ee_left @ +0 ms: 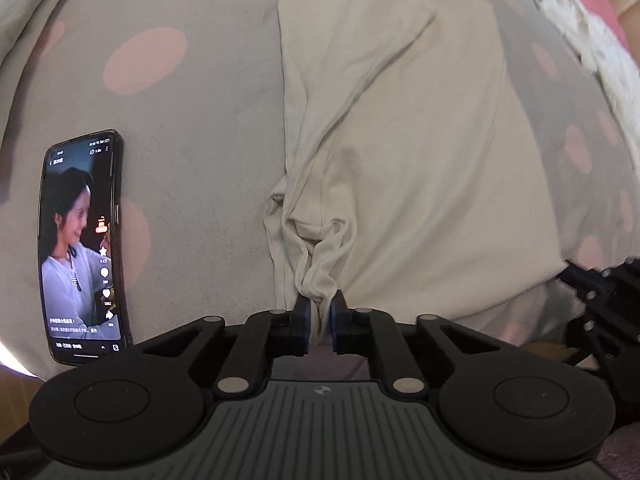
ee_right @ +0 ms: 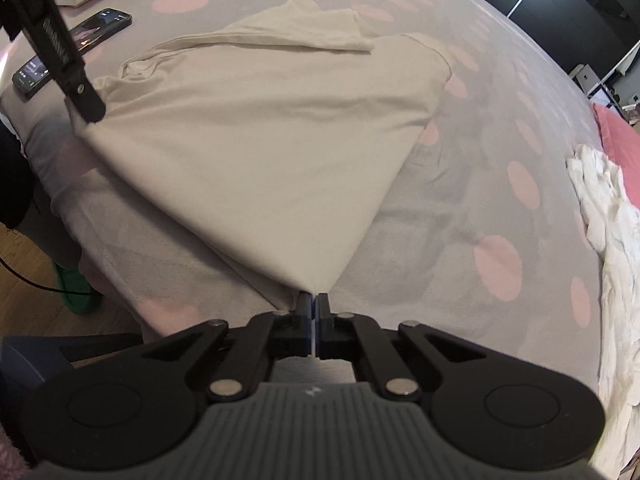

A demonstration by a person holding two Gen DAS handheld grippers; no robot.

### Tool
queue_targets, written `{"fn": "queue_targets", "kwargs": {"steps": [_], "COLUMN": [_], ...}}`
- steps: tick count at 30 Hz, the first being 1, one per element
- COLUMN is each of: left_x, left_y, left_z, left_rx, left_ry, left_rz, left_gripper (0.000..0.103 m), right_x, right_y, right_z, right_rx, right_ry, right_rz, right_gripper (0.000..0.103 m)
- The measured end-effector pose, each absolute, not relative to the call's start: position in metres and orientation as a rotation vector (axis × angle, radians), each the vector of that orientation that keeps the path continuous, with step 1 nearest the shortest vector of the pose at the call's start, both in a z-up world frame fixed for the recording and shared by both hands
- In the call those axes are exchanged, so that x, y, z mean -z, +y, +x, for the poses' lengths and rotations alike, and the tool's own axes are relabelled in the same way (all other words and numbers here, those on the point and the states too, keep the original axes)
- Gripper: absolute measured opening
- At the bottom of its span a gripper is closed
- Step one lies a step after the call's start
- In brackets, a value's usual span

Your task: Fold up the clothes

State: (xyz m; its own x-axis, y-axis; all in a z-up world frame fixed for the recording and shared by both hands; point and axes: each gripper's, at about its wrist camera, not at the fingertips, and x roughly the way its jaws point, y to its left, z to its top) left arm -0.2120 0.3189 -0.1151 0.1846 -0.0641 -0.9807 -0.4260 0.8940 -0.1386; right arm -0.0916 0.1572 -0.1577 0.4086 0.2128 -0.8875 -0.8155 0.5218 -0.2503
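Soft, light beige shirt (ee_right: 272, 128) on a bed (ee_right: 460, 208); left hand-held gripper (ee_left: 319, 312) pinches bunched fabric, right hand-held gripper (ee_right: 313, 306) clamps a corner.

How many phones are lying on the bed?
2, both seen from the right wrist: a black phone with a lit screen at upper left, and a second dark phone nearer the bed's edge, partly hidden.

a cream shirt (ee_right: 260, 128) is lying on a grey bedsheet (ee_right: 460, 200) showing pink dots; black grippers.
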Motion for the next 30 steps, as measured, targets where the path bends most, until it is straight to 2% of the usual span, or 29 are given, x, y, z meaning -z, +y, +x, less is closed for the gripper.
{"fn": "queue_targets", "kwargs": {"steps": [2, 3, 6, 7, 14, 17, 19, 25, 30], "left_x": [0.11, 0.106, 0.09, 0.083, 0.046, 0.056, 0.069, 0.099, 0.108], "left_y": [0.316, 0.315, 0.316, 0.316, 0.317, 0.313, 0.308, 0.312, 0.32], "left_z": [-0.211, -0.211, -0.213, -0.213, -0.191, -0.168, -0.152, -0.124, -0.108], "left_rx": [-0.266, -0.268, -0.295, -0.303, -0.209, -0.093, -0.052, -0.031, -0.057], "left_ry": [1.383, 1.382, 1.354, 1.339, 1.221, 1.193, 1.203, 1.19, 1.141], "left_rz": [-0.409, -0.402, -0.38, -0.371, -0.266, -0.26, -0.245, -0.168, -0.187], "left_gripper": [0.014, 0.018, 0.041, 0.041, 0.041, 0.036, 0.029, 0.027, 0.027], "right_x": [0.156, 0.155, 0.142, 0.137, 0.109, 0.101, 0.099, 0.101, 0.123], "right_y": [0.152, 0.15, 0.141, 0.139, 0.137, 0.146, 0.157, 0.188, 0.206], "right_z": [-0.089, -0.087, -0.083, -0.081, -0.054, -0.036, -0.021, 0.022, 0.052], "right_rx": [-0.706, -0.69, -0.676, -0.683, -0.771, -0.801, -0.801, -0.87, -0.839], "right_ry": [0.951, 0.961, 0.974, 0.977, 0.956, 0.938, 0.925, 0.901, 0.926], "right_rz": [-0.767, -0.766, -0.723, -0.709, -0.626, -0.587, -0.577, -0.397, -0.344], "right_gripper": [0.005, 0.005, 0.007, 0.007, 0.008, 0.008, 0.008, 0.008, 0.011]}}
